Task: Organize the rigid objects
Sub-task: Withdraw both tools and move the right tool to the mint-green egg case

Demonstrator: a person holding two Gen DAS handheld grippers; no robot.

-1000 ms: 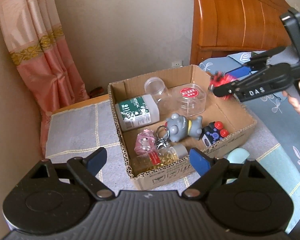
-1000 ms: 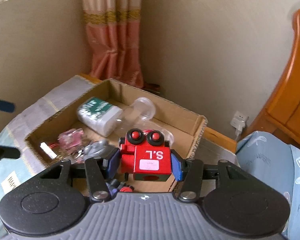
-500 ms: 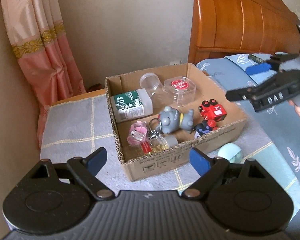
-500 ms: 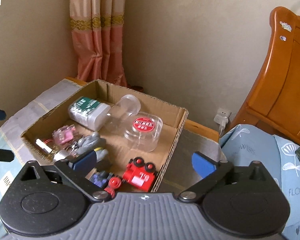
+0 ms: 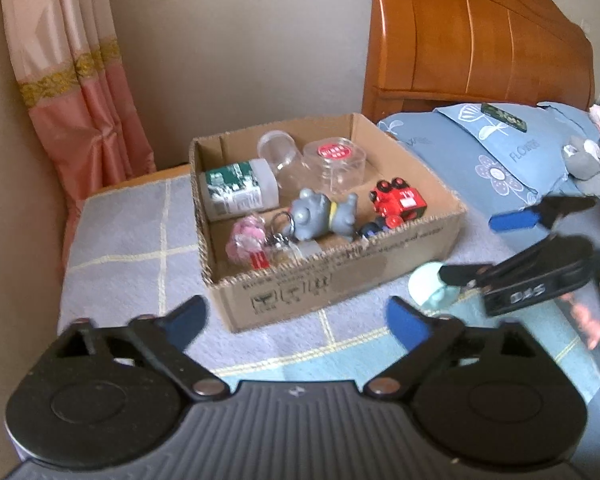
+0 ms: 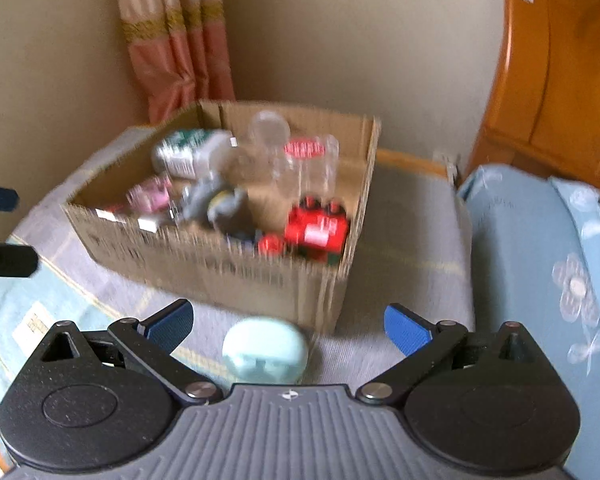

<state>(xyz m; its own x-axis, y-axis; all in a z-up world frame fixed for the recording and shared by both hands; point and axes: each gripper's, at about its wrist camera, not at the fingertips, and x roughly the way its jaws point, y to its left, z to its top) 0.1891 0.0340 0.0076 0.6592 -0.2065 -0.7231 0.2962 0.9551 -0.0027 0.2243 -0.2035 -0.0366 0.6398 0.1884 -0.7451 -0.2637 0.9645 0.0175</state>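
Pale green case [image 6: 265,354] on bed, just outside cardboard box [image 6: 236,268], sits dead ahead btwn wide empty jaws of right gripper [image 6: 288,326], long axis across them. Left gripper [image 5: 298,318] farther off, facing box; its jaws have just been opening, now wide w/ nothing in them, so right is nearer

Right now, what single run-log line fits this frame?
phase: reach for next item | right gripper: open, over mint round object on bedspread | left gripper: open, empty | red toy train: in cardboard box

Box [image 5: 340,280] on bedspread [image 5: 120,240]: bottle [image 5: 240,190], two clear jars, grey toy [image 5: 320,216], red train [image 5: 400,202]. Left gripper [image 5: 296,316] empty, jaws just widened.
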